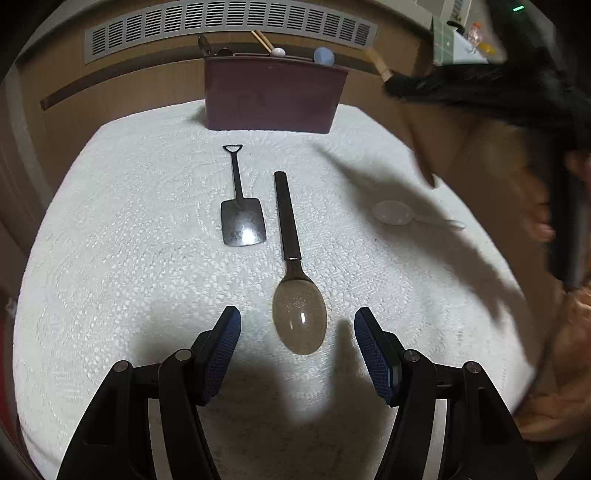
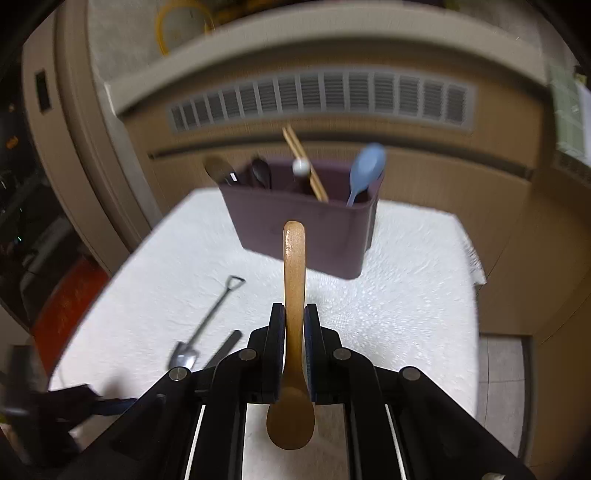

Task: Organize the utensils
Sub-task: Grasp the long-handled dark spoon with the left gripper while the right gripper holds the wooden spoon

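My left gripper (image 1: 297, 319) is open, low over the white cloth, with the bowl of a dark-handled spoon (image 1: 295, 295) lying between its fingers, untouched. A small black shovel-shaped spoon (image 1: 242, 218) lies just left of it. A clear plastic spoon (image 1: 395, 213) lies to the right. My right gripper (image 2: 294, 319) is shut on a wooden spoon (image 2: 293, 295), handle pointing forward toward the maroon utensil holder (image 2: 306, 236), held above the table. The holder also stands at the far edge in the left wrist view (image 1: 273, 99), with chopsticks and a blue spoon (image 2: 364, 170) in it.
The table is covered by a white textured cloth (image 1: 129, 258). A wall with a vent grille (image 1: 229, 22) stands behind the holder. The right arm and gripper appear blurred at the right in the left wrist view (image 1: 517, 110).
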